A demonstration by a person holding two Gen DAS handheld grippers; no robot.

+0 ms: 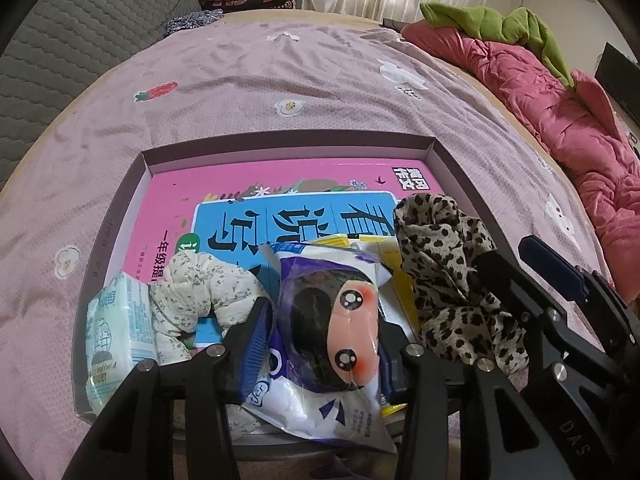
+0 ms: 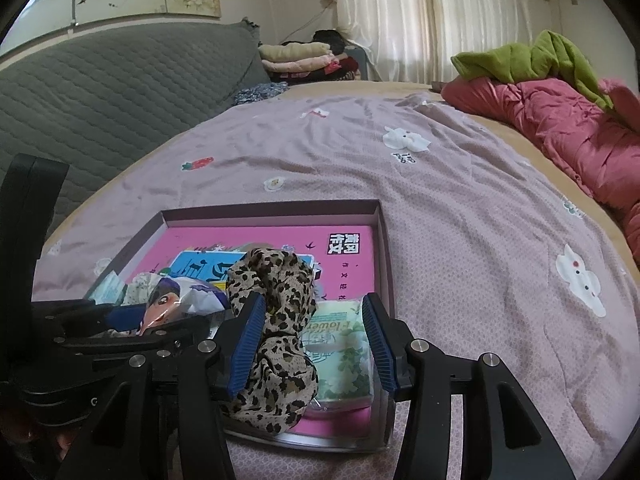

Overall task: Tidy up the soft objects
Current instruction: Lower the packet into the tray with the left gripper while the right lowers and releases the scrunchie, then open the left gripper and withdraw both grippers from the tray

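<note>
A shallow cardboard box (image 1: 142,176) on the bed holds a pink book (image 1: 240,188). My left gripper (image 1: 320,344) is shut on a bagged doll-face toy (image 1: 340,320), held over the box's near edge. A floral cloth bundle (image 1: 196,296) and a green tissue pack (image 1: 112,320) lie to its left. A leopard-print scarf (image 1: 444,264) lies to its right. In the right wrist view my right gripper (image 2: 314,344) is open, its jaws around the scarf (image 2: 276,320) and a second tissue pack (image 2: 340,352) inside the box (image 2: 384,240).
The lilac bedsheet (image 1: 300,92) spreads beyond the box. A red quilt (image 1: 560,120) with a green garment (image 1: 500,24) lies along the right. A grey quilted headboard (image 2: 100,88) and folded clothes (image 2: 296,58) stand at the far left.
</note>
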